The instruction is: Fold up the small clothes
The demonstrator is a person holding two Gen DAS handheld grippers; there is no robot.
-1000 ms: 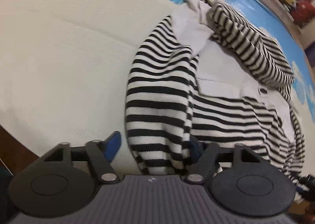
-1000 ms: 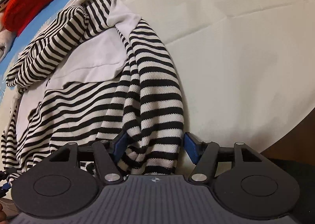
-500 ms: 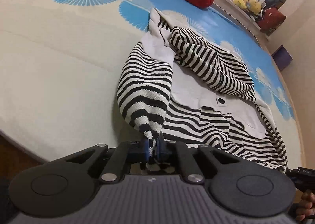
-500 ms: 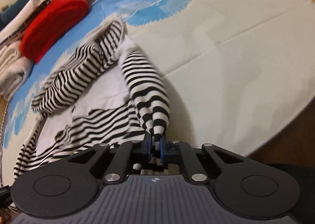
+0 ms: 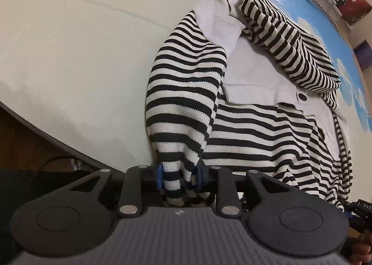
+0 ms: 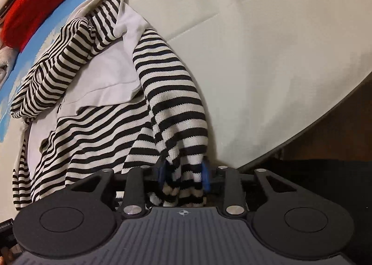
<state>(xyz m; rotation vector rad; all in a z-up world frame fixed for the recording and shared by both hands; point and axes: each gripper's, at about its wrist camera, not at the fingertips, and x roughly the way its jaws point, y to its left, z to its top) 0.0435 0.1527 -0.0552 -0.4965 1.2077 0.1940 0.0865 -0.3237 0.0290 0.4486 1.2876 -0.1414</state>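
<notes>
Half a second ago both my pairs of jaws were pinched nearly flat on the hem of the striped jacket (image 5: 186, 92); now my left gripper (image 5: 178, 177) and my right gripper (image 6: 184, 176) are each opening, and the bunched knit sits loosely between the blue pads, which I judge no longer squeeze it. A second ago the jaws stood wide around the same cloth, so this looks like a brief grab, a short tug and a release. My reading is that the hem corners have been drawn to the near edge of the bed (image 5: 69, 39) and the garment is being laid out, not yet folded. The jacket lies on the cream part of the bedcover, its long axis running from my pads at the bottom centre of each frame up toward its collar (image 6: 109, 2) by the blue print, with one sleeve (image 5: 290, 39) crossed over the chest.
</notes>
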